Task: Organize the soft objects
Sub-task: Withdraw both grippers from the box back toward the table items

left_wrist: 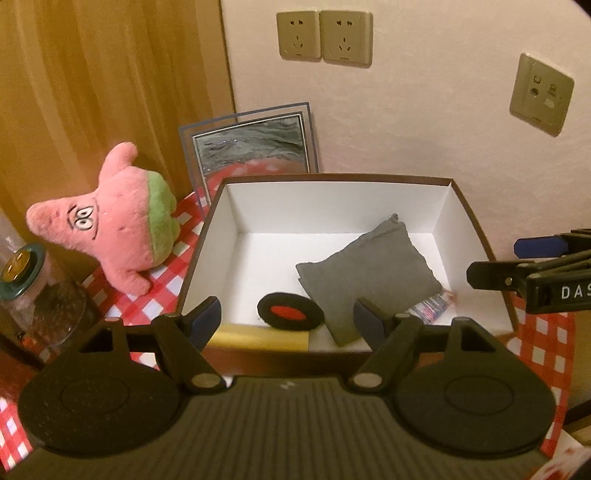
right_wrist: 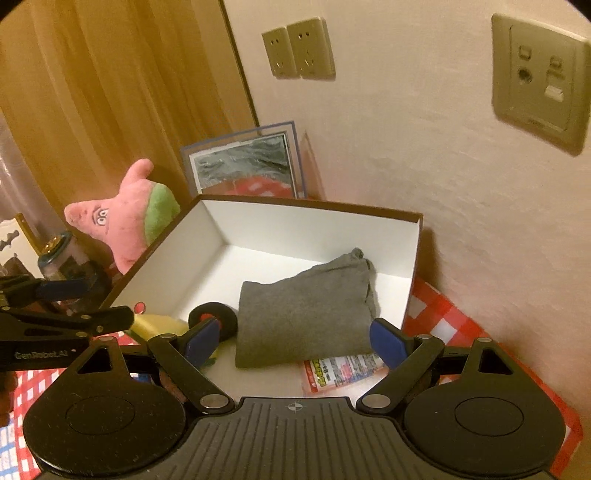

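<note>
A brown box (left_wrist: 476, 229) (right_wrist: 415, 258) with white inside stands open on the checked cloth. In it lie a folded grey cloth (left_wrist: 369, 280) (right_wrist: 306, 314), a black round piece with a red centre (left_wrist: 290, 312) (right_wrist: 212, 317) and a printed packet (left_wrist: 432, 306) (right_wrist: 343, 371) partly under the cloth. A pink star plush (left_wrist: 110, 225) (right_wrist: 125, 218) with green shorts stands left of the box. My left gripper (left_wrist: 290, 321) hangs open above the box's near wall, nothing between its fingers. Over the near right part of the box, my right gripper (right_wrist: 295, 338) stands open and empty.
A framed picture (left_wrist: 251, 147) (right_wrist: 243, 162) leans on the wall behind the box. A glass jar (left_wrist: 33, 291) (right_wrist: 66, 266) stands at the left by the wooden panel. Wall sockets (left_wrist: 325, 35) (right_wrist: 299, 48) are above. A yellow item (right_wrist: 159, 326) lies by the box's near corner.
</note>
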### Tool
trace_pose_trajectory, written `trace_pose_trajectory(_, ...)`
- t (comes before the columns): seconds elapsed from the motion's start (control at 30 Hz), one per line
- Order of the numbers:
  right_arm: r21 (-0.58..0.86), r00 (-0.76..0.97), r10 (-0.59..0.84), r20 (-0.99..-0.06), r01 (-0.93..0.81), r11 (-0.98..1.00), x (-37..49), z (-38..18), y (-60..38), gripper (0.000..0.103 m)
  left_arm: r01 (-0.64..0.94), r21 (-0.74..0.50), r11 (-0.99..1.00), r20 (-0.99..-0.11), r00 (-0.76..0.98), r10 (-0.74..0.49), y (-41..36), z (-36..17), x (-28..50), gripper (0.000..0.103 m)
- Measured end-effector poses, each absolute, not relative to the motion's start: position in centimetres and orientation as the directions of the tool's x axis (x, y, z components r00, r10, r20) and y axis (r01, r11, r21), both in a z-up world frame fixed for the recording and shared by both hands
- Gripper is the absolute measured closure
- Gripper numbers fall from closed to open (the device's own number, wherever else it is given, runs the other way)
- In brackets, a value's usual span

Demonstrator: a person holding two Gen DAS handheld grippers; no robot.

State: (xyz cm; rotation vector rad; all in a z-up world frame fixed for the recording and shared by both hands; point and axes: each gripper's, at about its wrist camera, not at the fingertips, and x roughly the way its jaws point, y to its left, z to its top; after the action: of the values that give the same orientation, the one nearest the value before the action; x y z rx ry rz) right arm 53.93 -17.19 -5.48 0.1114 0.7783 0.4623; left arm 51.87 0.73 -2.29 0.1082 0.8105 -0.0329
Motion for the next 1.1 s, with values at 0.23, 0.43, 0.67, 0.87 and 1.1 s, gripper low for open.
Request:
trace_pose_trajectory(0.23, 0.216, 0.643, 0.443, -0.624, -0.403, 0.890, 50.0, -5.0, -17.4, 0.015, 0.014, 0.077, 0.997, -0.710, 0.702, 0.045, 2.3, -1.3, 46.6, 0.026)
trace_pose_trajectory(0.43, 0.244, 0.627, 0.491, -0.605, -0.441, 0.864, 46.1, -4.9, -17.6, 0.015, -0.081, 0.097, 0.992, -0.706, 0.697, 0.126, 5.2, -0.9, 40.9, 0.026)
trace_pose_trajectory(0.67, 0.253, 0.590, 0.527, -0.612, -0.485, 0.837, 42.7, -5.8, -16.5, 0.015, -0.198, 0.097, 0.975, -0.713, 0.670, 0.207, 8.5, -1.0, 35.1, 0.026)
trace_pose_trajectory(0.87, 0.267, 0.530, 0.575, -0.623, -0.547, 0.793, 40.1, -7.1, -14.9, 0.015, -0.253, 0.106, 0.962, -0.734, 0.633, 0.247, 9.7, -2.5, 31.4, 0.026)
trace_pose_trajectory(1.1, 0.263, 0.445, 0.624, -0.642, -0.637, 0.724, 37.5, -9.2, -11.9, 0.015, -0.279, 0.074, 0.957, -0.764, 0.601, 0.234, 9.8, -5.1, 28.8, 0.028)
